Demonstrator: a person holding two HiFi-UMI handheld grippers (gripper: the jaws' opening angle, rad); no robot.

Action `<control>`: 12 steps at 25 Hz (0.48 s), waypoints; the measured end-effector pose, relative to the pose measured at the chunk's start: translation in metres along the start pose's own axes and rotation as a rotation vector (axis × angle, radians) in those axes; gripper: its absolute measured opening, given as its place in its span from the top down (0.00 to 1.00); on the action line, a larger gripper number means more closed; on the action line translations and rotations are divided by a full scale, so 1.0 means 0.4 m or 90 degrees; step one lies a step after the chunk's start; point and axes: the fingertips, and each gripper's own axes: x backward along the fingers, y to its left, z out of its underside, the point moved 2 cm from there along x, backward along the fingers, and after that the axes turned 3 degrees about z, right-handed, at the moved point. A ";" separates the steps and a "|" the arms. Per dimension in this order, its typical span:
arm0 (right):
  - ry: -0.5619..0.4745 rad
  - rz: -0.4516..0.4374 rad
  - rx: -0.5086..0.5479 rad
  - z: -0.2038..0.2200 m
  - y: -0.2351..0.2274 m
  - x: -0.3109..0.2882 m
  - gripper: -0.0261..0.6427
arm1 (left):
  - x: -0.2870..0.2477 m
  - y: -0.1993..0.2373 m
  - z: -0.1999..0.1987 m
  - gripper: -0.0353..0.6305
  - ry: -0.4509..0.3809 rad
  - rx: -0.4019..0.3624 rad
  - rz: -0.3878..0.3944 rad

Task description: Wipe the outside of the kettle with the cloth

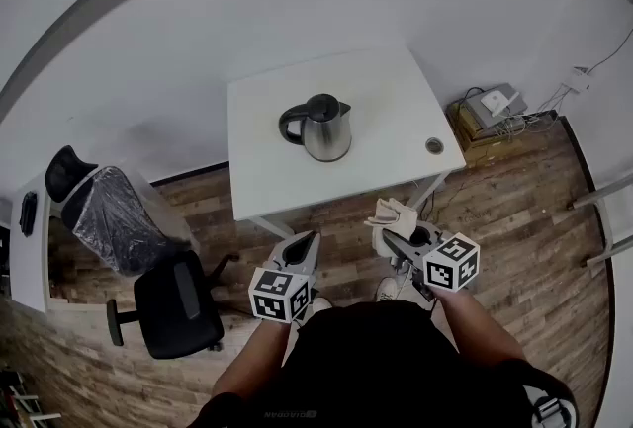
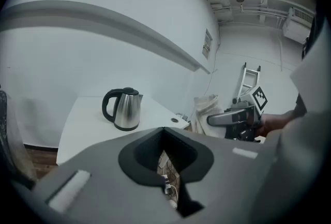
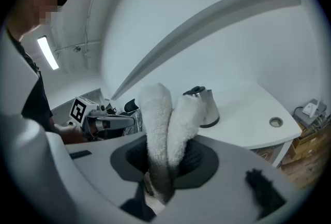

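Observation:
A steel kettle with a black handle and lid stands upright in the middle of the white table. Both grippers hover over the floor in front of the table, apart from the kettle. My right gripper is shut on a folded white cloth, whose two plush lobes rise past the jaws and partly cover the kettle. My left gripper is shut with nothing in it. In the left gripper view its jaws meet below the kettle, with the cloth to the right.
Two black office chairs stand to the left of the table. A cardboard box with cables sits at its right. A round cable hole is near the table's right corner. A ladder leans at the far wall.

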 end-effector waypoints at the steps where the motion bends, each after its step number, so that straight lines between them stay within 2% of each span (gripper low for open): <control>1: 0.001 -0.003 0.002 -0.001 -0.005 0.002 0.82 | -0.005 -0.003 0.000 0.94 0.000 -0.001 -0.001; 6: 0.003 -0.011 0.010 0.000 -0.044 0.037 0.82 | -0.047 -0.042 0.001 0.94 0.001 -0.002 -0.005; 12: 0.007 -0.014 0.005 0.013 -0.147 0.125 0.82 | -0.150 -0.155 -0.015 0.94 -0.001 -0.014 0.003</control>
